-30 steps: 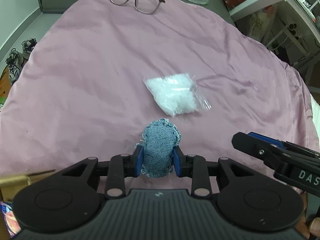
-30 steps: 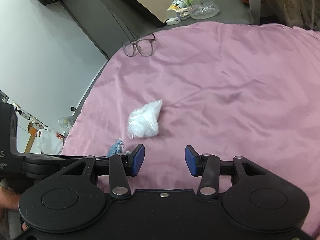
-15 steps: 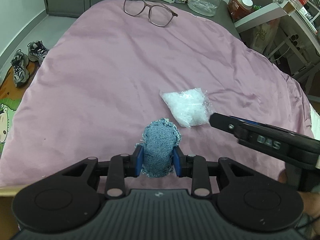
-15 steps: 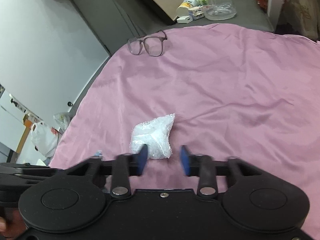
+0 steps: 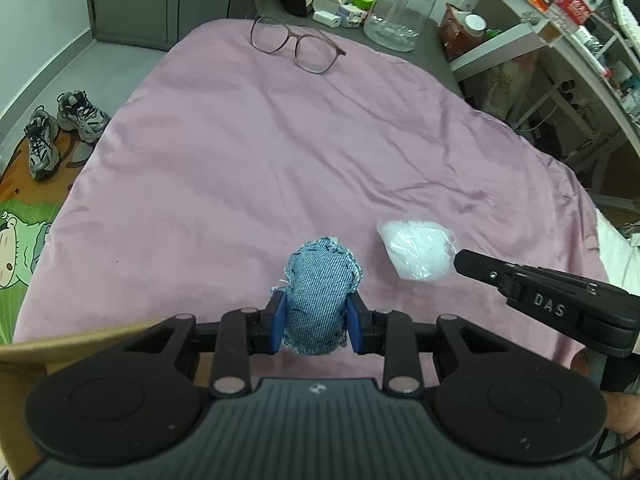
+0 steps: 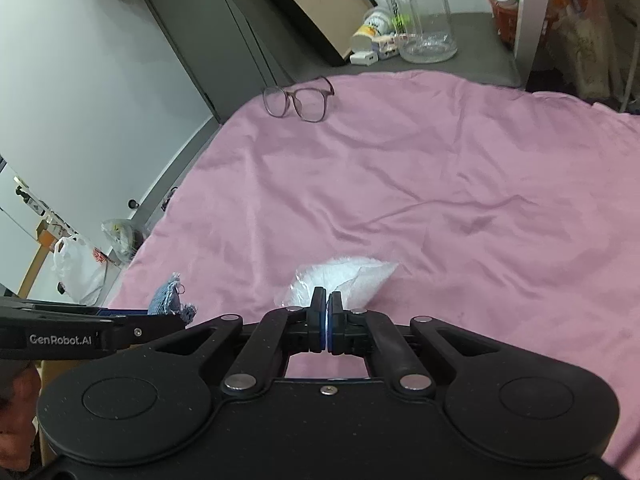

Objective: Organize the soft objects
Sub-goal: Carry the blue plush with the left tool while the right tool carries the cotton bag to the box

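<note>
**Both tools loaded over the pink sheet**

Your left tool [image 5: 316, 328] clamps the denim bundle [image 5: 322, 296] between its blue pads, with the frayed top of the bundle sticking up past the fingertips above the pink sheet [image 5: 248, 168]. Your right tool [image 6: 327, 320] is pinched nearly closed on the near corner of the clear bag of white filling [image 6: 344, 278]; most of the bag lies forward of the pads on the sheet. The two soft items sit near each other at the sheet's near side. A pair of glasses [image 5: 296, 46] lies at the far edge, well apart from both.
</note>
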`<state>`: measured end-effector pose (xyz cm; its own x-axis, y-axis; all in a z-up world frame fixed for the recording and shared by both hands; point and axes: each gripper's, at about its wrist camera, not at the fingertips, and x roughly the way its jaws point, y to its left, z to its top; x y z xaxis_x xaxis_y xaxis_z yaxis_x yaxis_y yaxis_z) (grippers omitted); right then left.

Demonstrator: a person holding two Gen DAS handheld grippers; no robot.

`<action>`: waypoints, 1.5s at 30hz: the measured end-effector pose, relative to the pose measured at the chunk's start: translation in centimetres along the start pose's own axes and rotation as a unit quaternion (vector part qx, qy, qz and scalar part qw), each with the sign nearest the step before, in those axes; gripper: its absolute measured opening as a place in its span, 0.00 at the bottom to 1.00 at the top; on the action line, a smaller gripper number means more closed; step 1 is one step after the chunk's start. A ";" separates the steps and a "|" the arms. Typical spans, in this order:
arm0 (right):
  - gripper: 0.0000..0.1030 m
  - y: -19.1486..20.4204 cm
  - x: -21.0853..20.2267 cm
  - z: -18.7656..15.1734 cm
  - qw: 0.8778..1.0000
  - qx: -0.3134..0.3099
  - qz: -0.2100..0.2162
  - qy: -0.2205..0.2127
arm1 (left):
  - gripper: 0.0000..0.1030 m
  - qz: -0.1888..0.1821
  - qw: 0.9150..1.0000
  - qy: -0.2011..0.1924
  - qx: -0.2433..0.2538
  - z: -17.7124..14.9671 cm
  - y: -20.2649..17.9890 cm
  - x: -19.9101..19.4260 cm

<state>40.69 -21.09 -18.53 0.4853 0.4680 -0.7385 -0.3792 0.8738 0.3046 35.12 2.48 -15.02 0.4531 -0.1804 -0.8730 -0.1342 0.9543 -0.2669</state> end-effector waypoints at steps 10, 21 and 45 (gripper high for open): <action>0.00 2.4 -5.0 -2.0 1.000 -0.014 -0.009 -0.015 | 0.29 -0.015 1.000 -0.023 0.014 -2.2 -0.1 -4.6; 0.00 5.9 -9.0 -2.8 0.999 -0.029 0.001 -0.040 | 0.29 -0.009 0.999 -0.042 0.022 -4.2 1.9 -8.8; 0.00 16.1 -10.3 -3.2 0.993 -0.100 0.020 -0.056 | 0.32 0.022 0.998 -0.063 -0.021 -6.1 10.2 -10.3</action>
<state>27.08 -12.27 -8.01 0.5471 0.5240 -0.6527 -0.5431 0.8156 0.1995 23.66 12.64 -11.24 0.5523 -0.1049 -0.8270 -0.1912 0.9497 -0.2482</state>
